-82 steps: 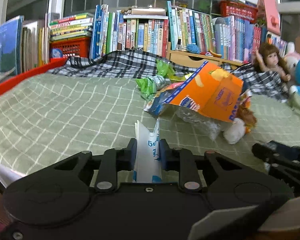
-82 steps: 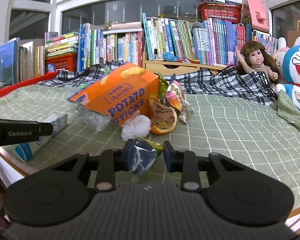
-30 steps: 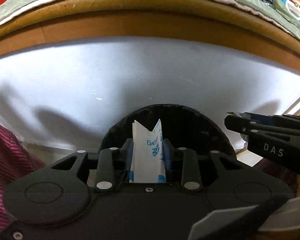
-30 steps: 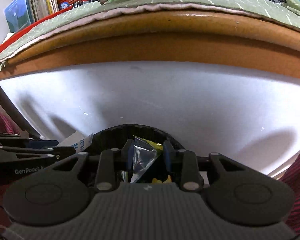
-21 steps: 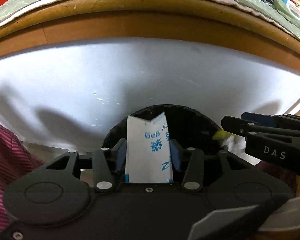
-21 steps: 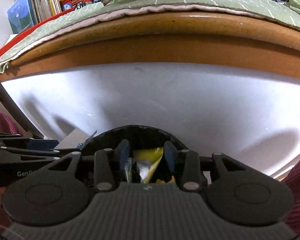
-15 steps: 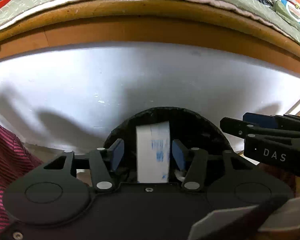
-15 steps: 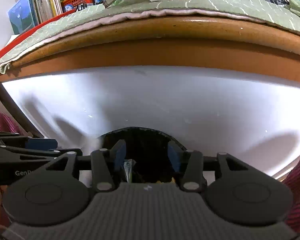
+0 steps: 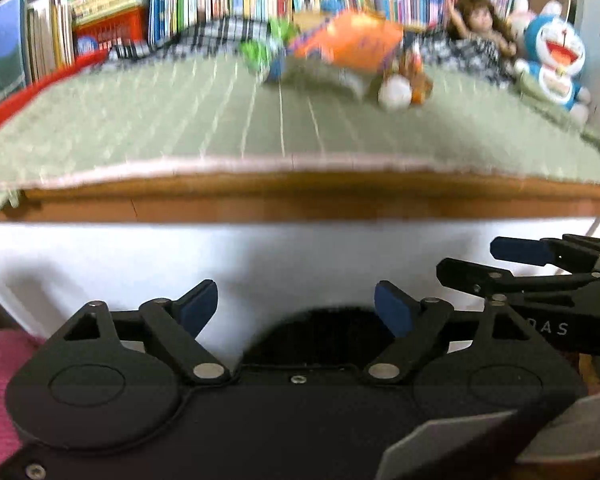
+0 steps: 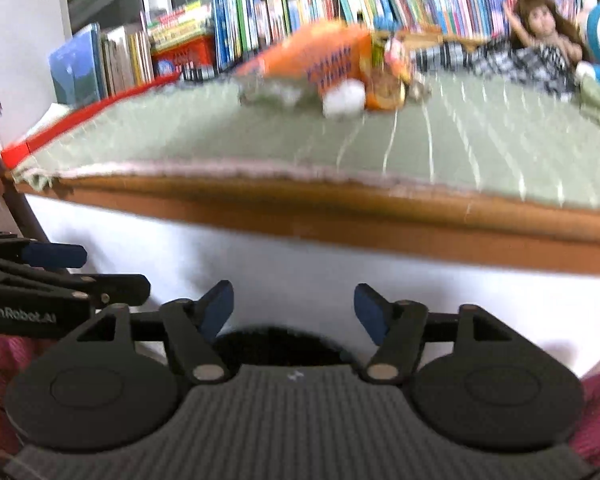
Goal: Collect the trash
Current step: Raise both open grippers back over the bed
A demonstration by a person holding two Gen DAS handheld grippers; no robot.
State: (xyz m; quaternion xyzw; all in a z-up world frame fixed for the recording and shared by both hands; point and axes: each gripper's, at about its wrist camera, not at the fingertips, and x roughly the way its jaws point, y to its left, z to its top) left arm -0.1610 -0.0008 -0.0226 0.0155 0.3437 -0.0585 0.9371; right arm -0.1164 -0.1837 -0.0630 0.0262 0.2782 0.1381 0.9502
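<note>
Both grippers empty, jaws wide, above the dark bin

The left gripper point(image 9: 296, 306) and right gripper point(image 10: 294, 308) have just been opening, nothing between the blue pads, the black bin point(image 9: 320, 336) right below them. Farther off, on the green checked cloth point(image 9: 140, 128), the trash pile waits: orange snack box point(image 10: 324, 56), white crumpled tissue point(image 10: 344, 98), green wrappers point(image 9: 260, 50).

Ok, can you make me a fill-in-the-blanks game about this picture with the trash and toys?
1. The potato sticks box is colored ____.
2. Both the left gripper and the right gripper have their jaws ____.
3. The blanket under the trash is colored ____.
4. The doll sits in front of a row of ____.

Missing words: orange; open; green; books
</note>
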